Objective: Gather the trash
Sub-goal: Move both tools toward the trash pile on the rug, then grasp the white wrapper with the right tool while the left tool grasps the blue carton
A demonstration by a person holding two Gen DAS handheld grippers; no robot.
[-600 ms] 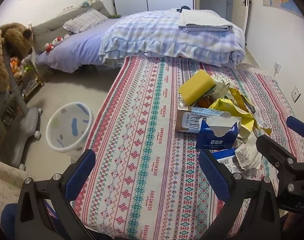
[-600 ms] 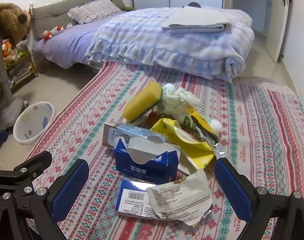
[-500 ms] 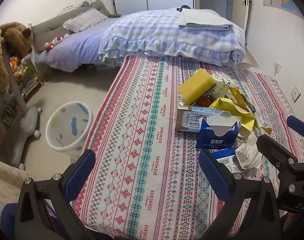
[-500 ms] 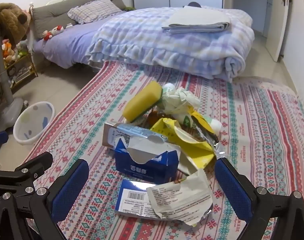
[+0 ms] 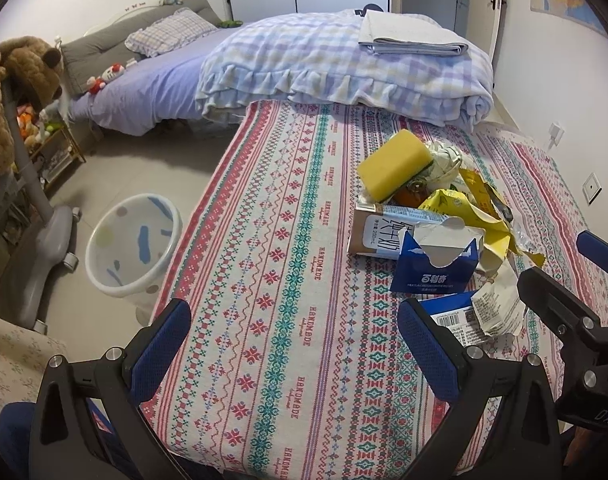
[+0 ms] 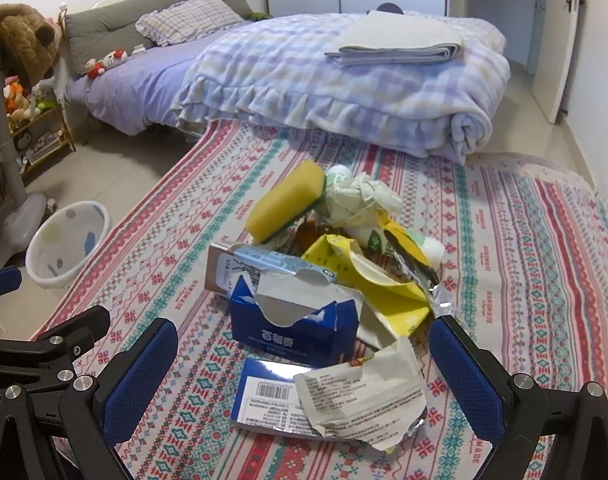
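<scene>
I held both claws released: left claw [image 5: 293, 344], right claw [image 6: 304, 354] over torn wrapper [image 6: 344, 396]; torn blue carton [image 6: 293, 326] gaping; floor bin [image 5: 133, 246], contents unclear

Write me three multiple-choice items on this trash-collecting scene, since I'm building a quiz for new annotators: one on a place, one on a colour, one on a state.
1. Where is the white bin?
A. on the floor beside the patterned cloth
B. on the bed
C. on top of the trash pile

2. What colour is the sponge?
A. red
B. yellow
C. black

3. How does the right gripper stand?
A. shut on the sponge
B. shut on the blue box
C. open, holding nothing

Answers:
1. A, since it stands on the grey tiles left of the patterned cloth.
2. B, since its broad face is yellow.
3. C, since its fingers are spread either side of the flat wrapper and touch nothing.
</scene>
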